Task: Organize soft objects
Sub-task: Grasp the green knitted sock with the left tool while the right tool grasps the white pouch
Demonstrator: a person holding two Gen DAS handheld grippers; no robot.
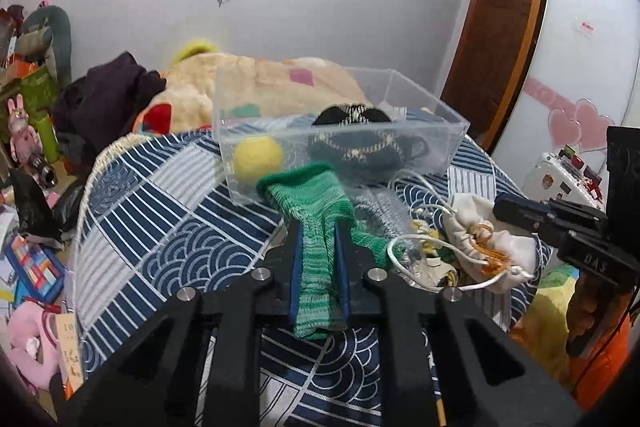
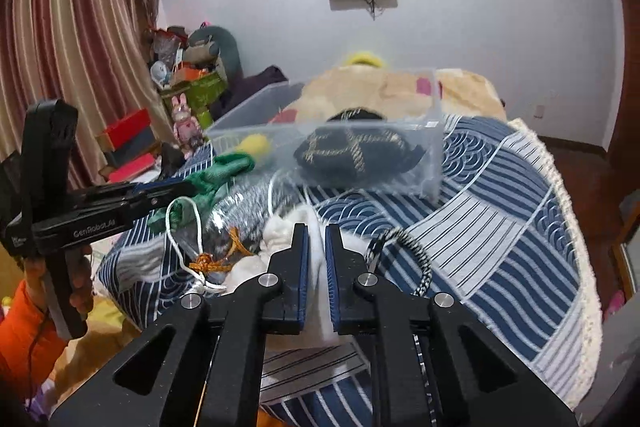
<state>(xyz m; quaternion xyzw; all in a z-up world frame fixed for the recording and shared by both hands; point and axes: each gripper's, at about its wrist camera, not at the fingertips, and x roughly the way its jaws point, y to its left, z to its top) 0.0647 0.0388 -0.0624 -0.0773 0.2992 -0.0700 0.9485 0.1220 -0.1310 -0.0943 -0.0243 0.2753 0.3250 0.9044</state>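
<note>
My left gripper (image 1: 318, 227) is shut on a green knitted piece (image 1: 312, 203) and holds it just in front of a clear plastic box (image 1: 436, 115). The box holds a yellow ball (image 1: 258, 158) and a black-and-gold knitted piece (image 1: 360, 143). My right gripper (image 2: 317, 227) is shut on a white drawstring pouch (image 2: 316, 259) that lies on the blue patterned cloth (image 2: 500, 227). The pouch (image 1: 484, 231) with white cord and orange tassel also shows in the left wrist view. The left gripper (image 2: 188, 189) shows at the left of the right wrist view, the right gripper (image 1: 500, 209) at the right of the left one.
A silvery knitted piece (image 2: 248, 203) and a black-and-white braided cord (image 2: 416, 255) lie on the cloth beside the pouch. A beige blanket (image 1: 256, 79) lies behind the box. Toys and boxes (image 1: 32, 131) crowd the floor at the left. A wooden door (image 1: 496, 39) stands at the right.
</note>
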